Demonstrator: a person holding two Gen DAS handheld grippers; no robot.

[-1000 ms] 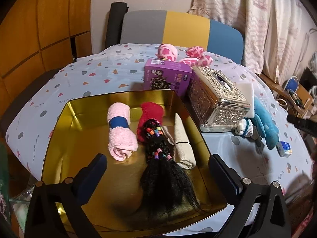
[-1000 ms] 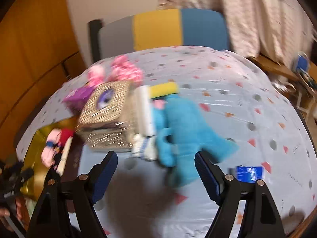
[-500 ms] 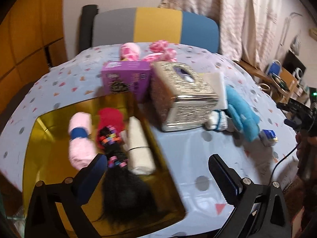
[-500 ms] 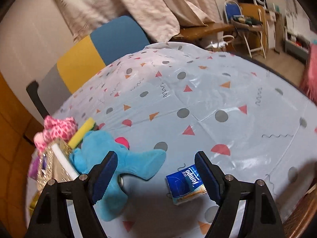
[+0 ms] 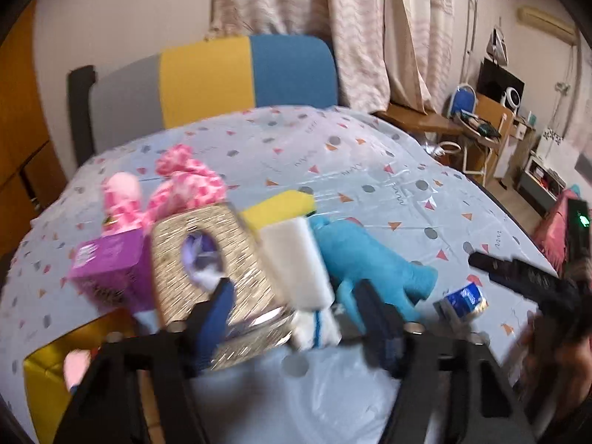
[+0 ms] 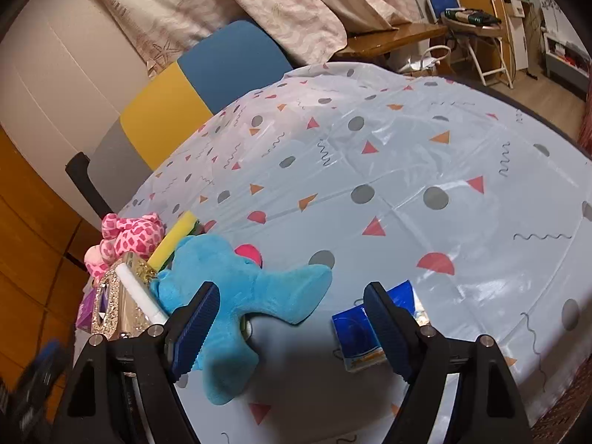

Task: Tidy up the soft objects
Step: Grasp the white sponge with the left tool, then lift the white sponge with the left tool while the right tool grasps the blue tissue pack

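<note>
1. Left wrist view: the left gripper (image 5: 292, 309) is seen low in the frame, its jaws having just been closing, with nothing pressed between them. Behind them lie a glittery tissue box (image 5: 218, 277), a white sponge (image 5: 296, 262) and a blue plush toy (image 5: 366, 259). The gold tray (image 5: 40, 377) shows at lower left.

2. Right wrist view: the right gripper (image 6: 288, 327) is held open over the tablecloth (image 6: 407, 170), with the plush toy (image 6: 236, 288) at its left finger and a tissue pack (image 6: 355, 333) at its right. A careless closing could catch the pack together with the toy.

Open tablecloth (image 6: 425, 155) at far right; blue plush (image 6: 236, 288), tissue pack (image 6: 355, 333), glittery box (image 5: 218, 281) crowding left.
</note>
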